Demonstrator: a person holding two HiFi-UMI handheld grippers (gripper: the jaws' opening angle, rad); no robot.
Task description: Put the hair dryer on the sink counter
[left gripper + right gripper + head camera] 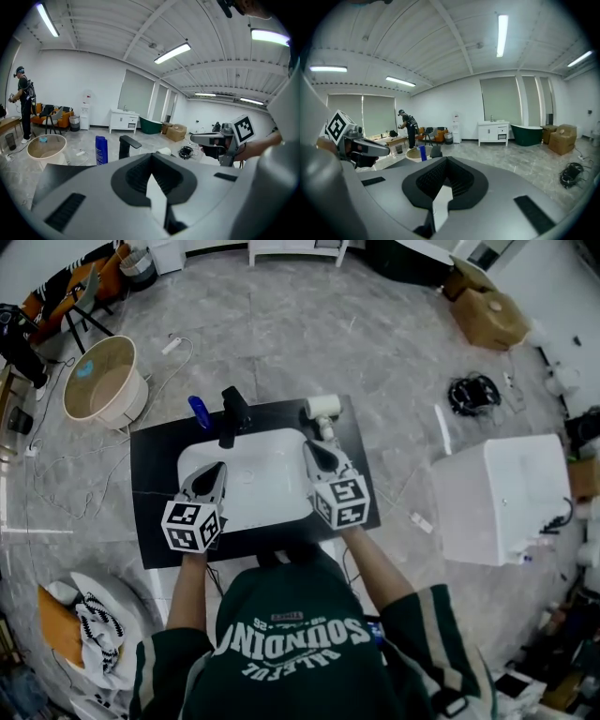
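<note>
White hair dryer [323, 409] is lying on the black surface [155, 484] just beyond the sink [255, 476], placing apparently done; left tool [214, 471] and right tool [315, 450] are hovering clenched and empty, needing only to retreat.

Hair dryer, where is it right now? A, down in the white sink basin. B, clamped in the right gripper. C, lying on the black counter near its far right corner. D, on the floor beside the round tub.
C: the white hair dryer lies on the black counter just beyond the right gripper, whose jaws are shut on nothing.
</note>
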